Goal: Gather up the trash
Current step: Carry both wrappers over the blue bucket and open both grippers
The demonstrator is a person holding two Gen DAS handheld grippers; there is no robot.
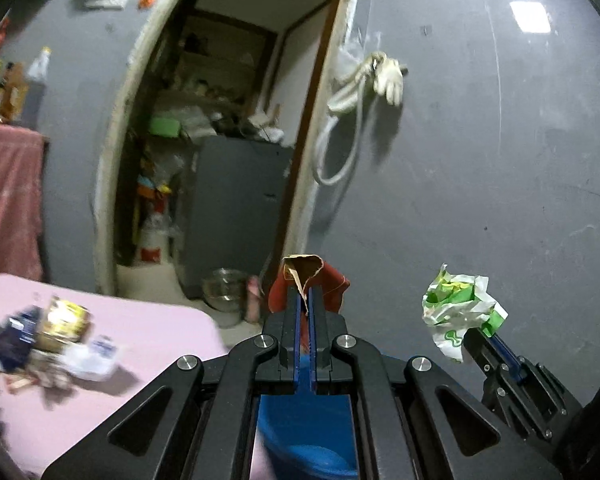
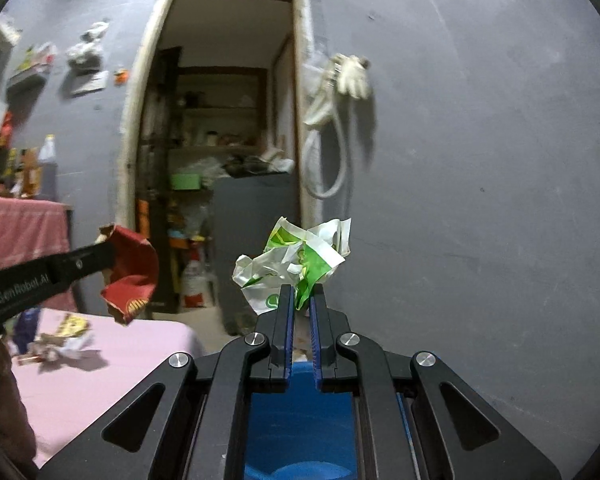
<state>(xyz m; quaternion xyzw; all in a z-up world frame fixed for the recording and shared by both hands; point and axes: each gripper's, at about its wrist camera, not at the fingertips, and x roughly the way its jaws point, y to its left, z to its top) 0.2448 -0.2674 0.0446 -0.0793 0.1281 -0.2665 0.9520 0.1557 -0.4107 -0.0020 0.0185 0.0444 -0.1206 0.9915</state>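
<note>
My left gripper (image 1: pixel 309 290) is shut on a torn red wrapper (image 1: pixel 332 284) and holds it in the air above a blue bin (image 1: pixel 312 440). The wrapper also shows in the right wrist view (image 2: pixel 134 270). My right gripper (image 2: pixel 302 292) is shut on a crumpled green and white wrapper (image 2: pixel 296 260), also above the blue bin (image 2: pixel 300 432). The right gripper (image 1: pixel 496 340) with its wrapper (image 1: pixel 460 304) shows at the right of the left wrist view. A pile of trash (image 1: pixel 48 340) lies on the pink table (image 1: pixel 160 328).
A grey wall (image 1: pixel 500 160) with a hanging glove and hose (image 1: pixel 384 76) is ahead. An open doorway (image 1: pixel 228 140) leads to a cluttered storeroom. A steel bowl (image 1: pixel 224 288) sits on the floor. Bottles (image 2: pixel 44 164) stand on a red-covered shelf at left.
</note>
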